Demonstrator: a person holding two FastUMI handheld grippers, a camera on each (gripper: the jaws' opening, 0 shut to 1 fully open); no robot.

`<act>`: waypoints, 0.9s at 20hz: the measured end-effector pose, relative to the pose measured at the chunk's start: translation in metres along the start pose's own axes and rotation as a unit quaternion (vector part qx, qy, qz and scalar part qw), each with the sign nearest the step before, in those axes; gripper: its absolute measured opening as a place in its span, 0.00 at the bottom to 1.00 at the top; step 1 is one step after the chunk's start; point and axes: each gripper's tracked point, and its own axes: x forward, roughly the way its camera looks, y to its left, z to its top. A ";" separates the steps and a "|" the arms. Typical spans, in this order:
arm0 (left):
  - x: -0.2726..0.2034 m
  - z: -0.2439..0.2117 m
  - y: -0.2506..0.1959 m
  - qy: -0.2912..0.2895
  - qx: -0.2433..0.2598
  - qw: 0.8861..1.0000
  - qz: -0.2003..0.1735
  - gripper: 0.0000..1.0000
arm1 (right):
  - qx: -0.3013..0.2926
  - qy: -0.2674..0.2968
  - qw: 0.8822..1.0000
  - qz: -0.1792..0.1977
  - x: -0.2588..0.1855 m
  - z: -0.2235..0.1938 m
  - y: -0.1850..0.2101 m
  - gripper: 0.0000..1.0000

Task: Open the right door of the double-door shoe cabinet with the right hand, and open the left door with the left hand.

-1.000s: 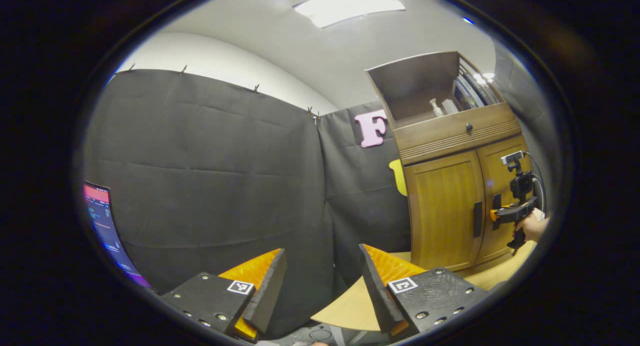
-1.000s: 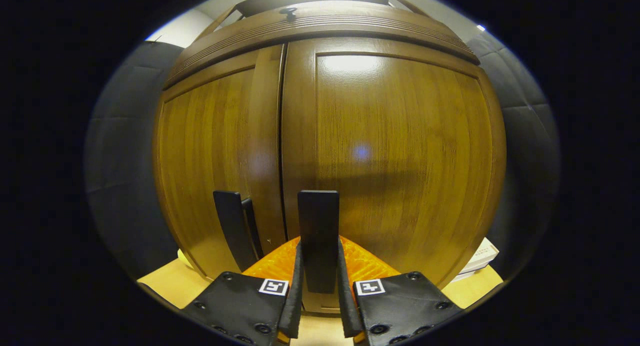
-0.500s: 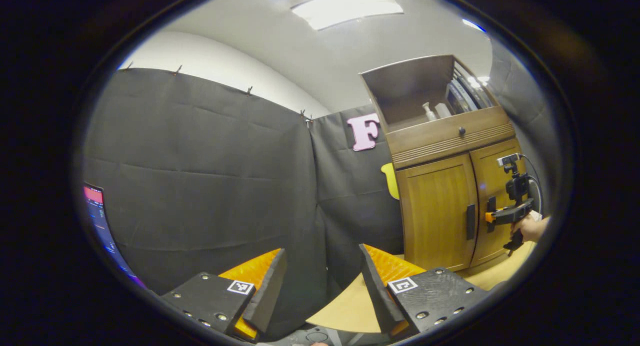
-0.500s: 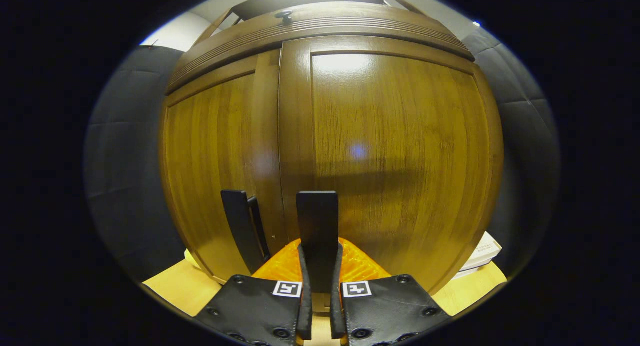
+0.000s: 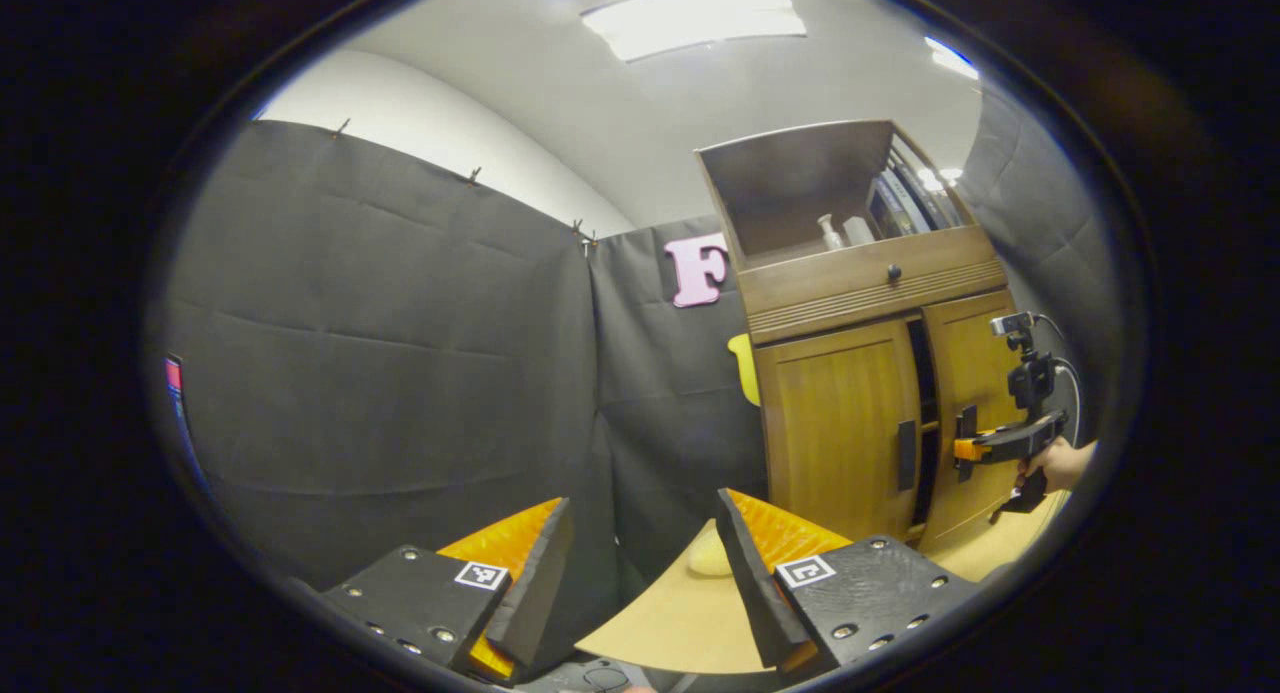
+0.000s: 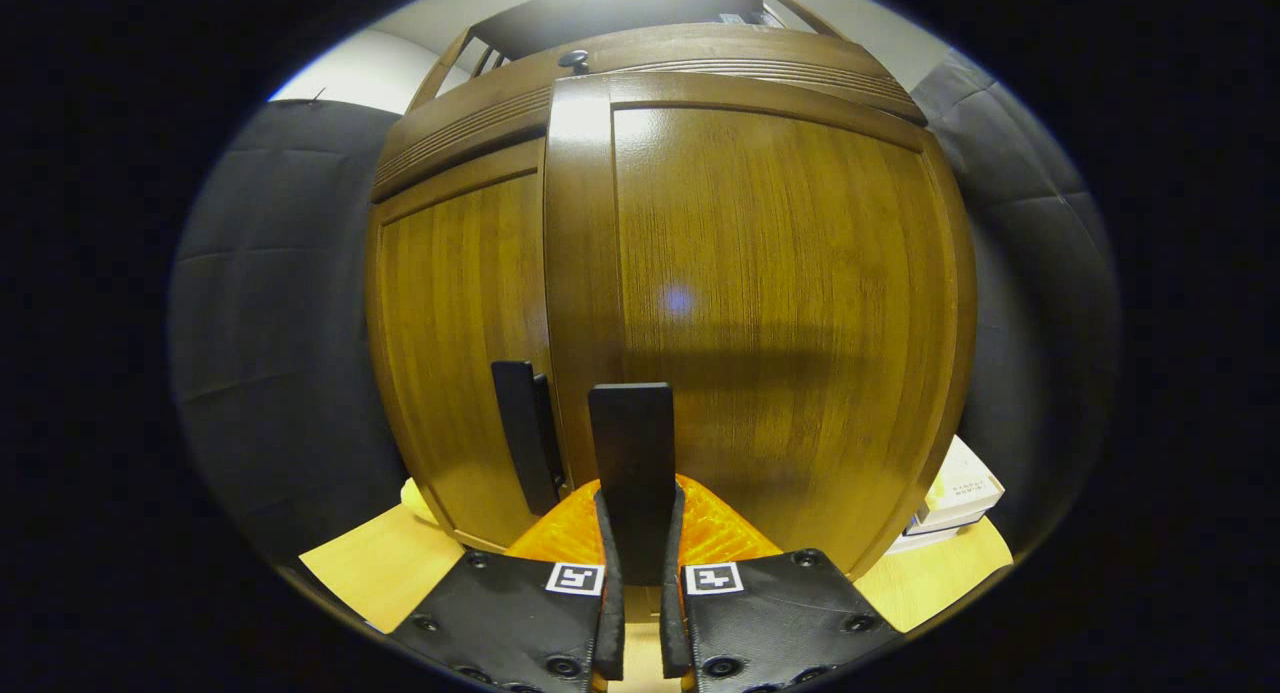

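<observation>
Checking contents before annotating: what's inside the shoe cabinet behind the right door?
The right door is only ajar. The gap shows darkness and one shelf edge; any shoes are hidden by both doors.

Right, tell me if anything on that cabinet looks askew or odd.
Nothing damaged. The right door stands slightly ajar, a dark gap beside the shut left door: the right gripper has its jaws clamped on the right door's handle. That fits the task.
</observation>
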 end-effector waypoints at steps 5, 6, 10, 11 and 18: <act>0.000 0.000 -0.005 0.001 -0.010 0.999 -0.036 0.84 | 0.009 0.006 1.000 0.017 -0.027 -0.006 -0.004 0.12; -0.002 0.000 -0.007 0.000 -0.011 0.999 -0.042 0.84 | 0.009 0.007 1.000 0.021 -0.031 -0.006 -0.005 0.12; -0.004 0.002 -0.011 -0.004 -0.015 0.998 -0.065 0.84 | 0.005 0.008 0.999 0.031 -0.050 -0.007 -0.010 0.12; -0.005 0.003 -0.013 -0.003 -0.019 0.997 -0.072 0.84 | 0.005 0.010 0.999 0.033 -0.056 -0.009 -0.012 0.12; -0.009 0.004 -0.021 -0.007 -0.033 0.992 -0.123 0.84 | 0.002 0.018 0.999 0.042 -0.095 -0.016 -0.031 0.16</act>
